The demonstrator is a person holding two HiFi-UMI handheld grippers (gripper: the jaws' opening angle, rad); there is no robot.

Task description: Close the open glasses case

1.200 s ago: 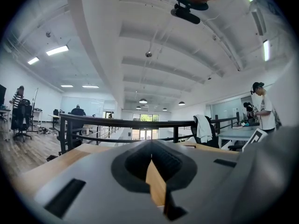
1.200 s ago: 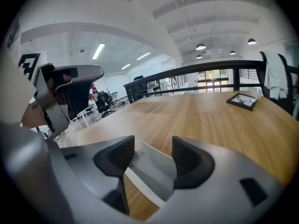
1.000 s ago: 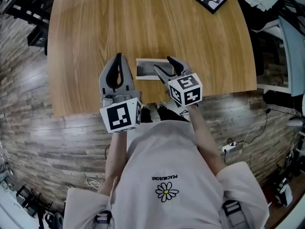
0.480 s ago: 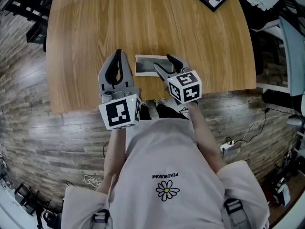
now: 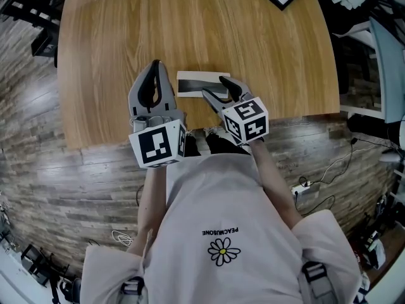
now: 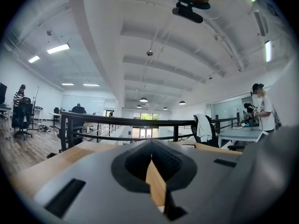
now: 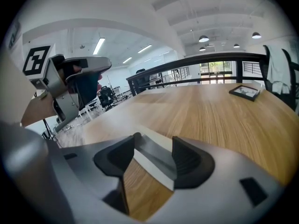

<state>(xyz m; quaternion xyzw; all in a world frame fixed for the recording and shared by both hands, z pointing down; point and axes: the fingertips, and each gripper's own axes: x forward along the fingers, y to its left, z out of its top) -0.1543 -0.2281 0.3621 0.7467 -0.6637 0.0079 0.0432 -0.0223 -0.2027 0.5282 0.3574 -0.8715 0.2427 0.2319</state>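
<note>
The glasses case (image 5: 201,83) lies open on the tabletop (image 5: 190,24) at the middle of the head view. Closing it well, I judge, means catching the lid's edge and folding it over squarely without sliding the base. The right tongs (image 5: 216,87) stand part open astride the case's right end, contact unclear, while the left tongs (image 5: 156,64), just left of it, are closed on nothing.

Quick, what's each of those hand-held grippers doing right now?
Left hand-held gripper: shut, holding nothing.
Right hand-held gripper: open, jaws either side of the glasses case end.
</note>
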